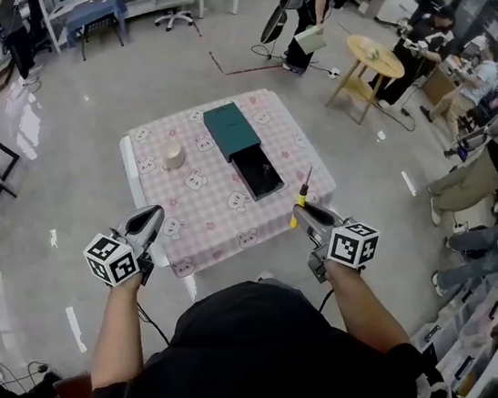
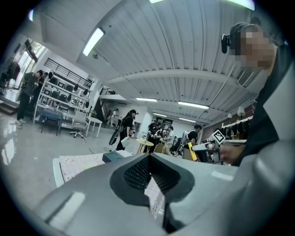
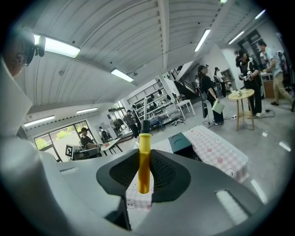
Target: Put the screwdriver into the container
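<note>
A screwdriver [image 1: 303,194] with a yellow handle [image 3: 144,154] sticks up from my right gripper [image 1: 308,217], which is shut on it above the table's near right corner. Its dark shaft points toward the container. The container is a dark box: an open black tray [image 1: 257,171] with a teal lid [image 1: 230,129] lying just behind it, mid-table; the box also shows in my gripper views [image 3: 182,140] [image 2: 115,156]. My left gripper [image 1: 147,222] hovers over the near left corner, jaws shut [image 2: 150,160] with nothing between them.
The table [image 1: 210,219] has a pink checked cloth with a small beige cup [image 1: 173,155] at its left. A round wooden side table [image 1: 372,50] and several people stand at the right. White desks line the back wall. Grey floor surrounds the table.
</note>
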The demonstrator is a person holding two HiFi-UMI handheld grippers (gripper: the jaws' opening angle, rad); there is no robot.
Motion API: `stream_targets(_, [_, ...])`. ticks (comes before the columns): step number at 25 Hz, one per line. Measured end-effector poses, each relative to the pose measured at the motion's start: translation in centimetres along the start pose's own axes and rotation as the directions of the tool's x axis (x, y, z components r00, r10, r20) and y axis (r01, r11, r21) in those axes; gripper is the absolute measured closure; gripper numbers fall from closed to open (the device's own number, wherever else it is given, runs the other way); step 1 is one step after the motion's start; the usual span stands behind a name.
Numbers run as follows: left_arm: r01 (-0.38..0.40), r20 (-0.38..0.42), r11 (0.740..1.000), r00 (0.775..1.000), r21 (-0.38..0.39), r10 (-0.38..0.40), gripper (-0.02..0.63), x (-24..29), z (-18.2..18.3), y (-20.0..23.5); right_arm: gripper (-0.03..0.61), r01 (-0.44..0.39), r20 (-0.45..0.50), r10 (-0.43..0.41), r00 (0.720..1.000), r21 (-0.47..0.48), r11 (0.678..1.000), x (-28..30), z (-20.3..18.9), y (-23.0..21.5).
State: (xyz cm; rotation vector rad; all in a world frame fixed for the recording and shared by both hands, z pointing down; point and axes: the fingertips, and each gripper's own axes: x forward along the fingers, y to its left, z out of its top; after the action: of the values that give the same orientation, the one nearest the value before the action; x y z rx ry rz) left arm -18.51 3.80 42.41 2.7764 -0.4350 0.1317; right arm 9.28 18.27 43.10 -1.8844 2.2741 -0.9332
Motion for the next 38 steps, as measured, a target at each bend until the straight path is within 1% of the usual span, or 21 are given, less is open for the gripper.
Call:
stream_targets(3, [0.001, 0.012, 1.0, 1.0, -0.001, -0.001, 0.614, 0.0, 0.0, -0.3, 0.472, 0.006, -0.004, -0.006, 1.0, -0.007, 1.0, -0.3, 0.0, -0.2])
stream_targets(7, [-0.007, 0.014, 1.0, 1.0, -0.006, 0.007, 0.614, -0.1, -0.5, -0.4, 0.472, -0.008, -0.008, 0.008, 1.0, -0.012, 1.0, 0.1, 0.1, -0.1])
stream_targets(20, [-0.062, 0.015, 0.998, 0.998, -0.014, 0.062, 0.614, -1.4, -0.9, 1.7, 0.472, -0.059, -0.033, 0.058, 0.998, -0.014, 0.998, 3.9, 0.1, -0.2])
stream_targets(25, [-0.052, 0.019, 0.999, 0.998, -0.013, 0.052, 0.614, -0.7, -0.9, 1.7, 0.472, -0.069, -0.038, 0.068, 0.997, -0.01, 0.998, 5.1, 0.4, -1.0])
stream_targets(32, [-0.067, 0.018, 0.998, 0.998, -0.014, 0.067, 0.614, 0.9, -0.2, 2.3, 0.472, -0.084, -0.055, 0.084, 0.995, -0.001, 0.996, 6.5, 1.4, -2.5])
stream_targets(38, [-0.063, 0.002, 0.998, 0.998, -0.025, 0.063, 0.614, 2.7, -0.4, 2.8, 0.472, -0.094, -0.075, 0.095, 0.993, 0.01, 0.995, 8.0, 1.9, -3.9])
